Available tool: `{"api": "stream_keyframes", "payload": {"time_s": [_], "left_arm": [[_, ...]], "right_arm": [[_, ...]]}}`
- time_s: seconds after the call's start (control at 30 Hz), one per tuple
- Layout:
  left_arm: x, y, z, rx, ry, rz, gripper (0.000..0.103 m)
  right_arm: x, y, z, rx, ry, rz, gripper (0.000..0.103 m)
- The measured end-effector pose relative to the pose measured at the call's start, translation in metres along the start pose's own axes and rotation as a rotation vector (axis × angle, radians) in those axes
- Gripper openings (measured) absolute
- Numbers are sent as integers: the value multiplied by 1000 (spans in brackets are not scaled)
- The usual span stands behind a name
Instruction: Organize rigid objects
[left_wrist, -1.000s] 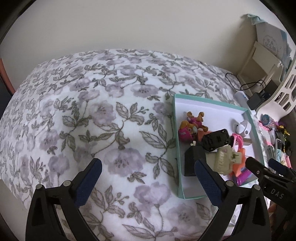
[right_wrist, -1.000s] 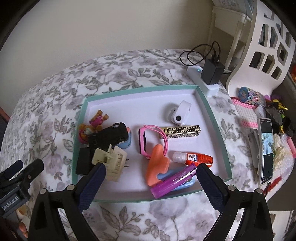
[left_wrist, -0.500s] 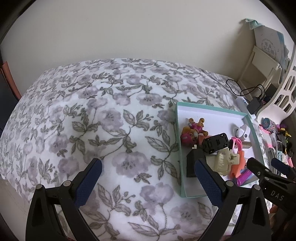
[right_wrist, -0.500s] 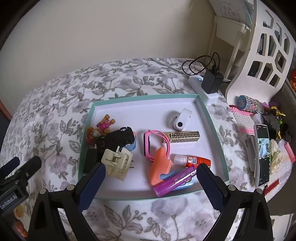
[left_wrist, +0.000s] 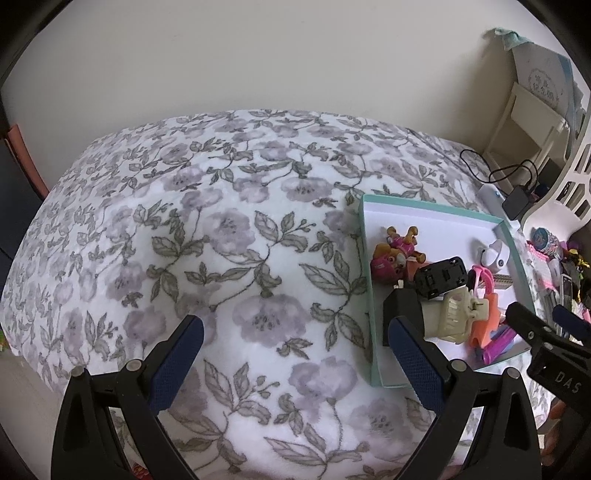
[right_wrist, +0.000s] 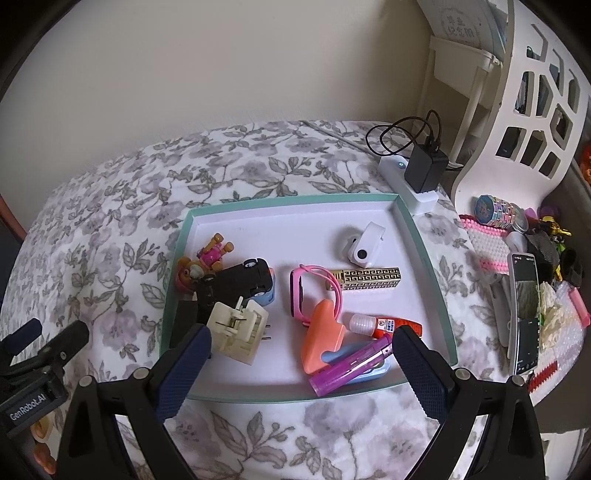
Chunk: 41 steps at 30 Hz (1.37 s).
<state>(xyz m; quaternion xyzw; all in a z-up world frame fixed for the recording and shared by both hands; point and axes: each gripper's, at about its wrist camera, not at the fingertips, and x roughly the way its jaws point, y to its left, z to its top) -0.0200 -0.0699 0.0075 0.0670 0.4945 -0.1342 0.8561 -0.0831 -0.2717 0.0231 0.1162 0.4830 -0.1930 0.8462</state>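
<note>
Flowery bed cover (left_wrist: 229, 258) fills most of both views. Right hand-held gripper (right_wrist: 299, 354) hangs wide open, holding nothing, right over the near rim of the teal tray (right_wrist: 424, 236). The purple tube (right_wrist: 351, 365) lies just ahead, long way running left-right w/ a slant (prob. the easy pick). Left hand-held gripper (left_wrist: 291, 347) is open too, empty, off to the tray's left, farther away.

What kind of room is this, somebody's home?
Probably a bedroom at home: a floral blanket covers what looks like a bed, a tray of toys and trinkets lies on it, and a charger sits by the wall.
</note>
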Motion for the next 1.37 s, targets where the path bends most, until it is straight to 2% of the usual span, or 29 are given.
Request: {"api": "stream_keyframes", "payload": {"time_s": [0.13,0.6,1.2,1.37], "left_arm": [[2,-1,0,10,16,29,100],[6,0,0,3,25,54,100],[7,2,0,1,30,73,100],[1,4,0,-9,9,58,100]], "right_arm": [[0,0,0,0,-1,0,100],[0,1,1,-2,-2,3,100],[1,-2,2,-2,0,6,100],[1,-2,1,-1,0,6,100]]}}
